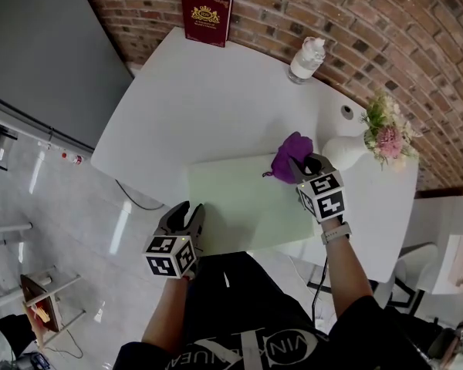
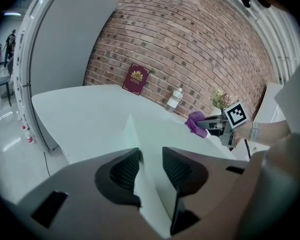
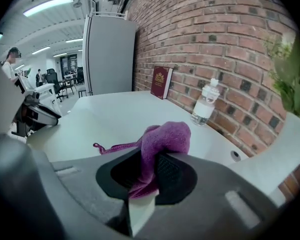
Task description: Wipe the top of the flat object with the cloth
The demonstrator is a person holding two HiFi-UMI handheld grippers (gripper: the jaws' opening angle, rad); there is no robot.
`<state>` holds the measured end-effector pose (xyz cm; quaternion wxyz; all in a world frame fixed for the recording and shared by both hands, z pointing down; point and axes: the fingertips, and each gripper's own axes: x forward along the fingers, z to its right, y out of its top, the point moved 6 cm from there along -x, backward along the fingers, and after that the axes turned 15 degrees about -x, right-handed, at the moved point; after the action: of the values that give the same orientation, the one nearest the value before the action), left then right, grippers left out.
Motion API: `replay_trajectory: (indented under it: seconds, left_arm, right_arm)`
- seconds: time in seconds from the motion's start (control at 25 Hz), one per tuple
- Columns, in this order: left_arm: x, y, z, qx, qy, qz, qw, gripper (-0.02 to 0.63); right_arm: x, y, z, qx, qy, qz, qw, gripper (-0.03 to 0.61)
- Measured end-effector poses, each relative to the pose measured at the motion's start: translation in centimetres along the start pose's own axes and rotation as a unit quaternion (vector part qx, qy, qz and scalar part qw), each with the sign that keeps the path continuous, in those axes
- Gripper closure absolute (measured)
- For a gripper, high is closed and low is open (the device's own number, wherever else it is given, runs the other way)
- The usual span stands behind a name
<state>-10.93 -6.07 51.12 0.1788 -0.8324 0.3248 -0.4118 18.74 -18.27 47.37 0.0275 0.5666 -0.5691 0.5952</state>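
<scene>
A pale green flat board [image 1: 247, 203] lies on the white table [image 1: 216, 99] near its front edge. My left gripper [image 1: 187, 216] sits at the board's near left corner. In the left gripper view the board's thin edge [image 2: 155, 134] runs between the jaws of the left gripper [image 2: 151, 171], which are shut on it. My right gripper [image 1: 302, 164] is at the board's far right corner, shut on a bunched purple cloth [image 1: 291, 154]. The right gripper view shows the cloth [image 3: 165, 139] pinched in the right gripper [image 3: 149, 176], bulging above the jaws with a strand trailing left.
A dark red book [image 1: 207, 16] stands against the brick wall at the back. A clear bottle [image 1: 306, 58] stands to its right. A white vase [image 1: 347, 151] with flowers [image 1: 386, 129] stands just right of the cloth. The table's curved edge drops off at the left.
</scene>
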Motion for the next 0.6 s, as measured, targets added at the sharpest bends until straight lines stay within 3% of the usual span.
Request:
replay_trajectory:
  seconds: [0.32, 0.44, 0.6]
  left_arm:
    - [0.0, -0.1, -0.1, -0.031, 0.005, 0.017, 0.9994, 0.469]
    - [-0.1, 0.2, -0.1, -0.057, -0.028, 0.038, 0.9972, 0.468]
    - [-0.8, 0.2, 1.1, -0.024, -0.081, 0.037, 0.9957, 0.406]
  right_arm:
    - [-1.3, -1.9, 1.9, -0.026, -0.034, -0.023, 0.999, 0.517]
    - [-2.4, -1.7, 2.4, -0.059, -0.074, -0.049, 0.994, 0.517]
    - [-5.6, 1.1, 0.9, -0.052, -0.105, -0.011, 0.993, 0.517]
